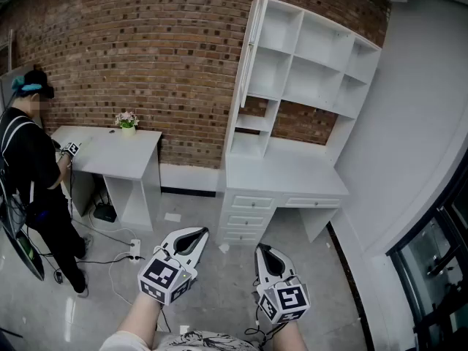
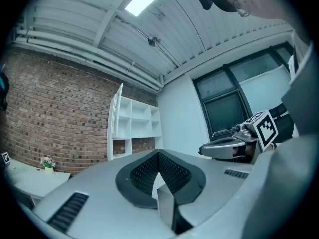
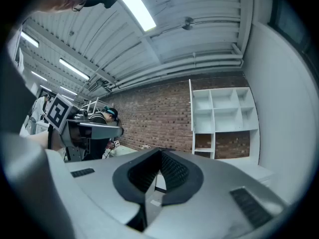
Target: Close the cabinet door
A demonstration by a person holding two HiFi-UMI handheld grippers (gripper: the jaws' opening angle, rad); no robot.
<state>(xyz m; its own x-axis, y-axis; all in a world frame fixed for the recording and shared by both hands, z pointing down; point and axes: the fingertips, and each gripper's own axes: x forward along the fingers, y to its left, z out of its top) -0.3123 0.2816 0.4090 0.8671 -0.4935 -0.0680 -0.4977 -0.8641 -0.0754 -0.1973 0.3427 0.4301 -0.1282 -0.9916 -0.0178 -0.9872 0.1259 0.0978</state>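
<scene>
Cabinet door: the tall, narrow white cabinet door (image 1: 252, 46) stood open at the far side of the room. It was hinged on the left edge of the white shelf unit (image 1: 322, 72) and swung out towards the near side, almost edge-on to the head view.
Long axis: upright, running from the top of the shelf unit down to about desk (image 1: 285, 170) level.
Left gripper: the left gripper (image 1: 196, 232) had its jaws pressed together with nothing between them. It was held low and near, pointing level at the far wall.
Right gripper: the right gripper (image 1: 263, 251) was likewise closed and empty, just right of the left one.
Direction: the door lay far ahead of both grippers and well apart from them, more nearly in line with the right one.
Nearer hand: neither was clearly closer, and both were out of reach.
Coming move: probably walking up to the door first, then pushing its left face rightwards across the open shelves.
</scene>
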